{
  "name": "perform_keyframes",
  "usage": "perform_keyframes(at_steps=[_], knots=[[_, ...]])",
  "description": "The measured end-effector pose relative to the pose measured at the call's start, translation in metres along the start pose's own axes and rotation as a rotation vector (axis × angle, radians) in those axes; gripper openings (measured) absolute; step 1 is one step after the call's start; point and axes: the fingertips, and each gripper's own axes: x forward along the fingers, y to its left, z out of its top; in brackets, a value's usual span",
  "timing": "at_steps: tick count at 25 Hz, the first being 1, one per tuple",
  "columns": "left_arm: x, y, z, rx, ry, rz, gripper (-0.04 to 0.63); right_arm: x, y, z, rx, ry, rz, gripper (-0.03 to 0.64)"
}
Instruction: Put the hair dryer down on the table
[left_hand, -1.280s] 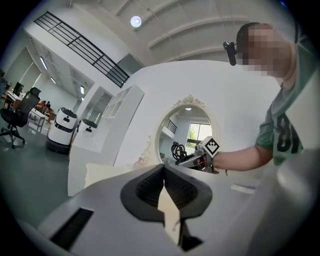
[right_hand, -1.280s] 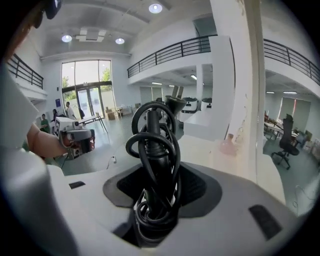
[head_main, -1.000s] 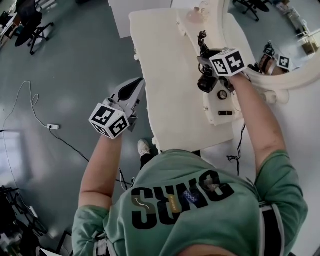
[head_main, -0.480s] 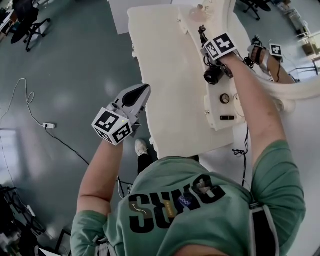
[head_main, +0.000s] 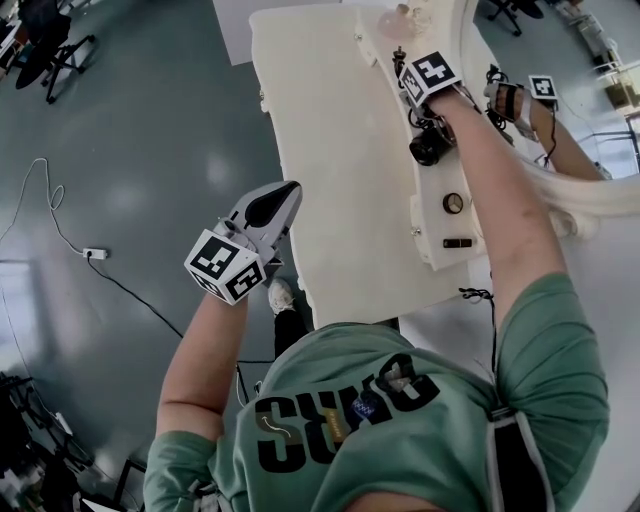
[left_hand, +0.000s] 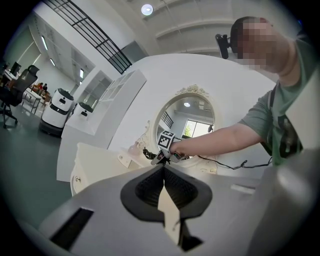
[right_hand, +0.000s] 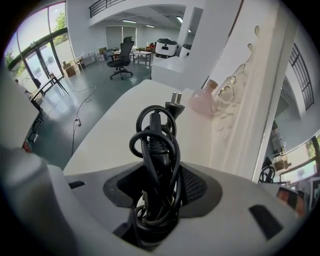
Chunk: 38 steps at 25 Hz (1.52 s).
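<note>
Right tongs (right_hand: 156, 192) pinching the hair dryer (right_hand: 154, 145), with its black cord coiled round it and the plug pointing up. It's held over the back of the cream bench (head_main: 320, 150), near the mirror frame (head_main: 590, 195). Left tongs (head_main: 272, 203) pressed together, nothing in them, just off the bench's left edge, over the floor (head_main: 130, 150).

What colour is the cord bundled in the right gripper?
Black. The cord shows best in the right gripper view.

Daylight is pouring through the windows (right_hand: 37, 50) and a ceiling lamp (left_hand: 146, 9) is glowing, washing the pale tabletop (head_main: 320, 150) bright. Fisheye edges are bending and darkening to black, and the closest surfaces are blurring.
</note>
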Motion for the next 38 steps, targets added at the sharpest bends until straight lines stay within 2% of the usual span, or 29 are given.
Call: perform_keyframes(at_steps=[12, 20, 29, 31, 38], knots=[[0.008, 0.006, -0.004, -0.031, -0.005, -0.006, 0.011, 0.044, -0.026, -0.012, 0.131, 0.070, -0.041, 0.190], [0.015, 0.001, -0.004, -0.029, 0.002, -0.016, 0.011, 0.047, -0.028, -0.013, 0.150, 0.078, -0.036, 0.195], [0.014, -0.004, -0.004, -0.022, -0.003, -0.023, 0.011, 0.045, -0.029, -0.012, 0.138, 0.041, -0.083, 0.205], [0.013, -0.006, -0.003, -0.020, -0.002, -0.025, 0.011, 0.042, -0.030, -0.010, 0.141, 0.025, -0.098, 0.247], [0.009, -0.009, 0.001, -0.020, -0.011, -0.019, 0.011, 0.034, -0.034, -0.002, 0.099, -0.017, -0.165, 0.302]])
